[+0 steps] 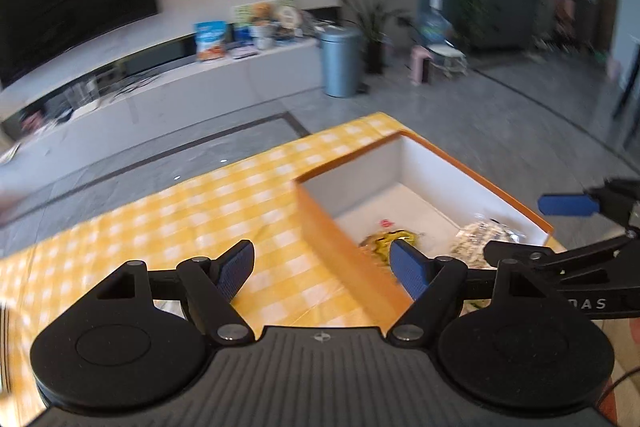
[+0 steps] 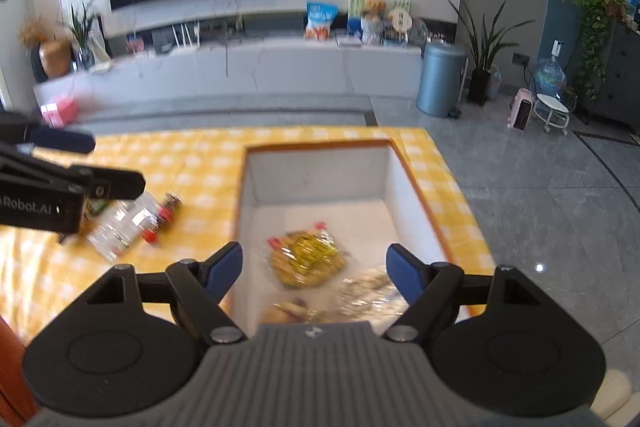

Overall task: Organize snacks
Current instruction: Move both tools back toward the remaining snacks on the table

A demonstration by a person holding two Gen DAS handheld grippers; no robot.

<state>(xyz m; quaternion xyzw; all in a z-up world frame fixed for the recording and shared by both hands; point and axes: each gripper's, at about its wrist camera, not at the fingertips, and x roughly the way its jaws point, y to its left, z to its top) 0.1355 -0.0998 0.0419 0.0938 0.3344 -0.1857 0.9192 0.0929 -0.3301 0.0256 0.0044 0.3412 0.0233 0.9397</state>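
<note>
Right gripper (image 2: 315, 269): fingers standing apart, empty, hovering over orange-rimmed box (image 2: 416, 187). Left gripper (image 1: 322, 267): fingers spread wide, holding nothing, straddling the box wall. Yellow snack packet (image 2: 308, 257) and clear packet (image 2: 370, 291) lying inside box. Further wrapped snacks (image 2: 132, 223) resting on checked tablecloth (image 2: 192, 163), left of box.

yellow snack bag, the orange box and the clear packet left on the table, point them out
yellow snack bag (image 2: 308, 259), right wrist view, middle of the bag
orange box (image 2: 420, 187), right wrist view, its right rim
clear packet (image 2: 124, 223), right wrist view, its transparent middle
</note>
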